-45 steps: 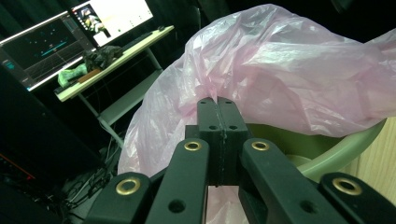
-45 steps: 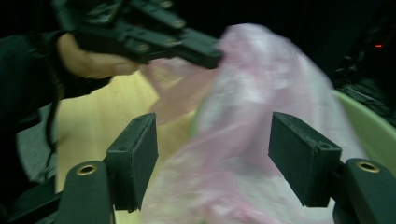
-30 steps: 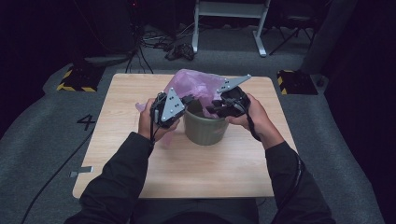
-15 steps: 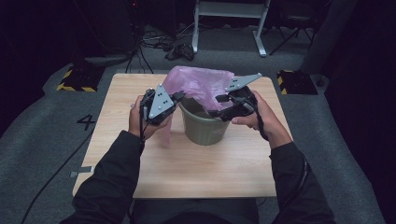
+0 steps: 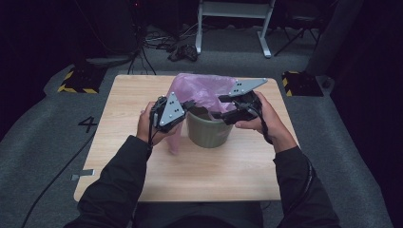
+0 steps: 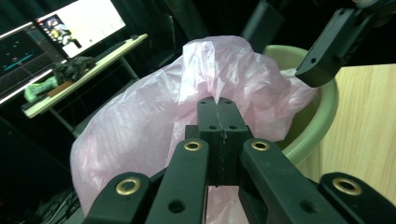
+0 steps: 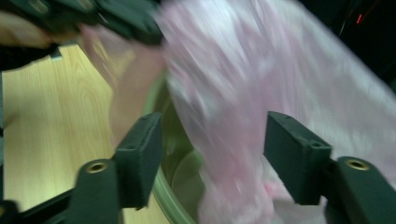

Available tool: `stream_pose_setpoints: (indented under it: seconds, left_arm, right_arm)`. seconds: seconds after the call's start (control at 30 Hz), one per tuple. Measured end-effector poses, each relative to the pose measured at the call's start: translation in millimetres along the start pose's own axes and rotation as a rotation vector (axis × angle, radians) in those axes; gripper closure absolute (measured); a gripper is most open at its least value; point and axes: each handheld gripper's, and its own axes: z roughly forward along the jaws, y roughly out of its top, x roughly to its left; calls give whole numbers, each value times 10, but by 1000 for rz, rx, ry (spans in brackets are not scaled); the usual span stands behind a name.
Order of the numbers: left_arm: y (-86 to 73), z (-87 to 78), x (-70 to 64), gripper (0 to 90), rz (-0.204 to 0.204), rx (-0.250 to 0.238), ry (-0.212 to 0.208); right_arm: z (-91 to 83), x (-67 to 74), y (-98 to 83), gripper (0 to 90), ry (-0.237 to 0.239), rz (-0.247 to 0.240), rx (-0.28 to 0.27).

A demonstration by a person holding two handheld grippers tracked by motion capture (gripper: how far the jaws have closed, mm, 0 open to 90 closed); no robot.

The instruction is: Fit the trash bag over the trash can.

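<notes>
Lining a bin, by the look of it. Nearest us, two forearms in dark sleeves come up over the table [image 5: 133,190]. One bin [image 5: 209,130], green, sits mid-table between the hands. One pink bag [image 5: 199,90] bunches over its far rim, with a tail hanging down the outside on the left.

Left gripper [image 5: 187,105]: jaws clamped flat on a pleat of the bag; in the left gripper view the pads meet with film pinched between them [image 6: 218,112]. Same grip as a second ago.

Right gripper [image 5: 219,108]: jaws have just been opening, and now stand wide. Bag film hangs loose in the gap in the right gripper view [image 7: 219,140]; neither pad presses on it. A second ago this hand sat low over the bin mouth; now it is a touch higher and the bag is lifted and spread wider.

Our read: right side let go to re-grab another part of the edge. The mouth isn't over the rim yet, so the lining is early to midway.

Farther off: one white desk frame [image 5: 233,19], two yellow-black striped blocks [image 5: 76,80] on the floor, one each side.
</notes>
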Motion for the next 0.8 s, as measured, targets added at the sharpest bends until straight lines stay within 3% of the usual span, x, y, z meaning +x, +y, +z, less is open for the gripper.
stream_pose_setpoints:
  seconds: [0.13,0.17,0.2,0.3,0.4,0.5,0.67,0.8]
  left_arm:
    - [19,14,-13,900,-1,-8,-10]
    - [17,10,-12,900,-5,-9,-9]
    - [13,4,-15,900,-14,-10,-10]
    - [-3,-5,-7,900,-25,-13,-22]
    - [-22,-16,-1,870,-38,-17,-25]
    - [-49,-56,-2,778,-72,-37,-50]
    - [-127,-188,-25,475,-161,-9,-67]
    - [-242,-299,-162,372,-170,19,-98]
  right_arm:
    - [18,157,99,346,-69,-111,-5]
    - [38,176,115,395,-87,-119,0]
    - [59,187,123,502,-110,-125,4]
    - [116,182,97,737,-113,-109,19]
    - [146,169,45,877,-107,-82,5]
    - [155,156,6,900,-102,-49,-2]
    - [133,107,-59,900,-99,9,-6]
    - [111,58,-113,900,-102,52,-5]
